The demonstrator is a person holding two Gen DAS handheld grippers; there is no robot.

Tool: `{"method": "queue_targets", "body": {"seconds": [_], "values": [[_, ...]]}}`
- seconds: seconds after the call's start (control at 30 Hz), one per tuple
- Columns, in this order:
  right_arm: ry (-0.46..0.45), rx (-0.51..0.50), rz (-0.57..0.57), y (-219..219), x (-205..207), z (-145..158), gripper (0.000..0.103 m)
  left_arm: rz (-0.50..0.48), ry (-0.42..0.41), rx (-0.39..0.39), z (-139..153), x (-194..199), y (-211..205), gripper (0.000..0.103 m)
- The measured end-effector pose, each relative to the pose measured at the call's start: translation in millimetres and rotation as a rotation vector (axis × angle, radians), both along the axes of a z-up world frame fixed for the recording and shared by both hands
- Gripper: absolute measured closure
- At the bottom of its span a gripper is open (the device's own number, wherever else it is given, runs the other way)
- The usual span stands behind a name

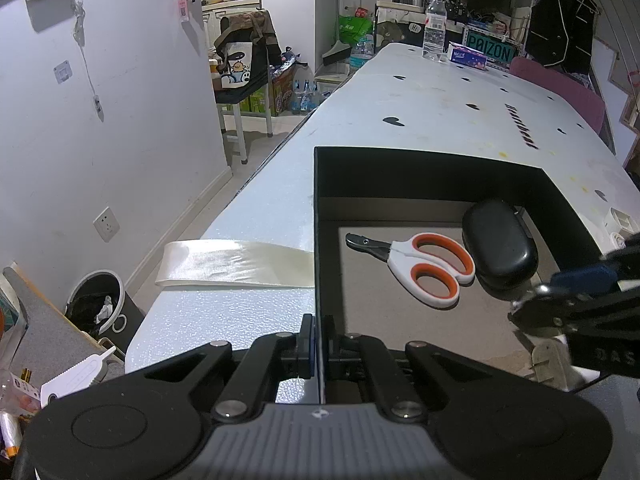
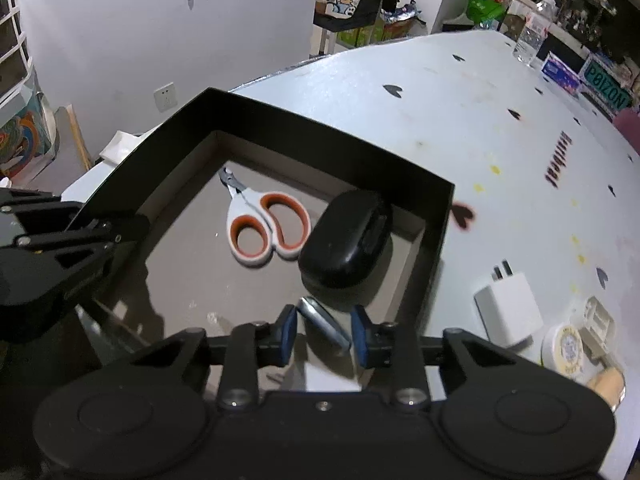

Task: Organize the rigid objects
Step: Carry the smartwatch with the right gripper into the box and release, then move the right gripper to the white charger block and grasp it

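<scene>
A black open box [image 1: 420,168] [image 2: 320,136] sits on the white table. Inside lie white-and-orange scissors [image 1: 424,268] [image 2: 266,228] and a black oval case [image 1: 500,240] [image 2: 346,238]. My left gripper [image 1: 319,344] is shut on the box's near left wall; it shows at the left of the right wrist view [image 2: 120,236]. My right gripper [image 2: 324,334] is over the box's near right part, its blue pads [image 2: 289,334] touching a round silver metal piece [image 2: 324,326] held tilted between them. It enters the left wrist view at right [image 1: 560,292].
Outside the box to the right lie a white charger [image 2: 510,308], a round tin [image 2: 566,350] and a small beige part [image 2: 598,322]. A cream ribbon [image 1: 240,264] lies left of the box. A water bottle [image 1: 435,26] and tissue pack [image 1: 468,56] stand far back.
</scene>
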State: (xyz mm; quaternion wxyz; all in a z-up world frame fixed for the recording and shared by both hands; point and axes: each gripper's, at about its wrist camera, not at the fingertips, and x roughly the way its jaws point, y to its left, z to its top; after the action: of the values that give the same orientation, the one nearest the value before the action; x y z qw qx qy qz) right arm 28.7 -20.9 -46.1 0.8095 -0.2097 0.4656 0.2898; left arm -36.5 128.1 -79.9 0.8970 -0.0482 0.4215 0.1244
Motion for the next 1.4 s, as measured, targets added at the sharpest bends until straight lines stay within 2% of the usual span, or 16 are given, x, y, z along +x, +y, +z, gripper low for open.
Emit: {"method": "queue_targets", "body": {"seconds": [0.07, 0.17, 0.27, 0.37, 0.63, 0.8, 0.9, 1.27, 1.4], "values": [[0.001, 0.024, -0.014, -5, 0, 4, 0.068, 0.000, 0.000, 0.000, 0, 0, 0, 0.100], [-0.007, 0.062, -0.028, -12, -2, 13, 0.065, 0.000, 0.000, 0.000, 0, 0, 0, 0.100], [-0.029, 0.082, -0.035, -19, -6, 21, 0.066, 0.000, 0.000, 0.000, 0, 0, 0, 0.100], [-0.025, 0.106, -0.034, -24, -8, 24, 0.073, 0.000, 0.000, 0.000, 0, 0, 0, 0.100], [-0.007, 0.156, -0.061, -33, -10, 29, 0.072, 0.000, 0.000, 0.000, 0, 0, 1, 0.100], [-0.022, 0.214, -0.086, -47, -19, 40, 0.049, 0.000, 0.000, -0.001, 0, 0, 1, 0.100], [-0.043, 0.243, -0.111, -56, -25, 47, 0.024, 0.000, 0.000, 0.000, 0, 0, 1, 0.100], [-0.110, 0.239, -0.185, -81, -42, 52, 0.003, 0.001, 0.003, 0.003, -1, 0, 1, 0.101], [-0.128, 0.247, -0.193, -86, -46, 54, 0.002, 0.001, 0.006, 0.006, -2, -1, 1, 0.101]]}}
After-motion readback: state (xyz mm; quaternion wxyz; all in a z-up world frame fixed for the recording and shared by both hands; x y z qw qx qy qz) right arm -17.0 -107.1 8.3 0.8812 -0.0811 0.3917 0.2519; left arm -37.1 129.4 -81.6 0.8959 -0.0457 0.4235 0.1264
